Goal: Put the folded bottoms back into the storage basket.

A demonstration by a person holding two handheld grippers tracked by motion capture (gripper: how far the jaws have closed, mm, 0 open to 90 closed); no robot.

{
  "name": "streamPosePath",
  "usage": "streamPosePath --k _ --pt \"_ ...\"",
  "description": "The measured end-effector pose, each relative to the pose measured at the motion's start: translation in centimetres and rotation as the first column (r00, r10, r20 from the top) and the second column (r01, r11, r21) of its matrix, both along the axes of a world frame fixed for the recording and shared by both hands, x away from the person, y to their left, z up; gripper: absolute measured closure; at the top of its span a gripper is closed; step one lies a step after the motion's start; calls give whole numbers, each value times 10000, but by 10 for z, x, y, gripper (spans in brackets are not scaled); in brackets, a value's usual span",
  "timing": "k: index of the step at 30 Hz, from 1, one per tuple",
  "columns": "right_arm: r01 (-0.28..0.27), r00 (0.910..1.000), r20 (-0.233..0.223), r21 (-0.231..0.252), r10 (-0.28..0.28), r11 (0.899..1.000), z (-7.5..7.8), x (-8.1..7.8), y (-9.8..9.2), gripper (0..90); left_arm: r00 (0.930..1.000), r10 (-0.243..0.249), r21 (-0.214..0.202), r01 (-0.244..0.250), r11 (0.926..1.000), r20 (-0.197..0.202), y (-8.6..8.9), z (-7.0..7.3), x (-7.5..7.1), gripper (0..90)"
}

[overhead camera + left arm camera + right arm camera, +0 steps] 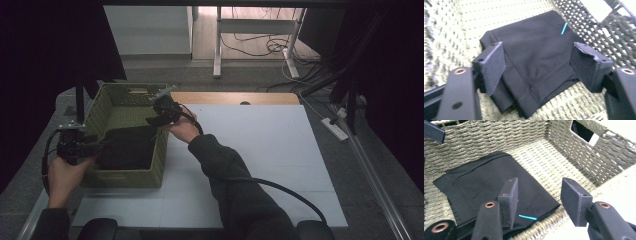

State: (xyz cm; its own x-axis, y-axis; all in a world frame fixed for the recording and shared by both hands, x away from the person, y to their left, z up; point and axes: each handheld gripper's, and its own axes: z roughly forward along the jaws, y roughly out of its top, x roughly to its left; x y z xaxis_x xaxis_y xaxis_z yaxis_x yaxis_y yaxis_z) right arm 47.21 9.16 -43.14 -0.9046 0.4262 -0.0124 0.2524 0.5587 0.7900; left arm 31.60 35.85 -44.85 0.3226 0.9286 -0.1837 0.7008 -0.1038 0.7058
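Observation:
A folded black cloth [127, 147] lies flat on the floor of a woven green basket [162, 150]. My left gripper [102, 145] reaches in over the basket's left wall and stands open just above the black cloth [534, 62], nothing between its pads. My right gripper [159, 118] hovers over the basket's right rim, also open and empty. Below it the cloth [486, 187] shows a small light-blue mark [527, 217] near its edge, seen too as a light-blue mark [564, 28] in the left gripper view. The basket's woven wall [584, 152] has a handle hole.
The basket sits at the left of a white mat [260, 145] on a wooden table. A thick black cable [280, 190] trails from the right gripper across the mat. Dark curtains flank the scene; a desk frame and floor cables stand beyond.

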Motion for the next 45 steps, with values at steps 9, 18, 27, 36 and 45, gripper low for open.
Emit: streamPosePath --k 9,18,27,36,45 --pt "37 9992 -410 298 -25 9995 6 -2 -17 384 9980 -389 -698 423 9967 501 -9 0 -8 182" --pt "-72 9986 -526 237 85 9997 8 -10 -31 269 9920 -990 -1177 1078 9872 780 -24 5 -18 116" --pt "-204 9987 -468 63 206 9998 4 -19 -43 197 9828 -1558 -1486 1693 9743 988 -38 9 -35 49" --pt "-236 9988 -427 49 238 9997 2 -24 -59 165 9737 -1983 -1489 2138 9655 1124 -54 8 -55 39" --pt "-348 9982 -479 -3 348 9994 -2 -30 -70 123 9668 -2177 -1588 2377 9583 1334 -62 4 -75 18"
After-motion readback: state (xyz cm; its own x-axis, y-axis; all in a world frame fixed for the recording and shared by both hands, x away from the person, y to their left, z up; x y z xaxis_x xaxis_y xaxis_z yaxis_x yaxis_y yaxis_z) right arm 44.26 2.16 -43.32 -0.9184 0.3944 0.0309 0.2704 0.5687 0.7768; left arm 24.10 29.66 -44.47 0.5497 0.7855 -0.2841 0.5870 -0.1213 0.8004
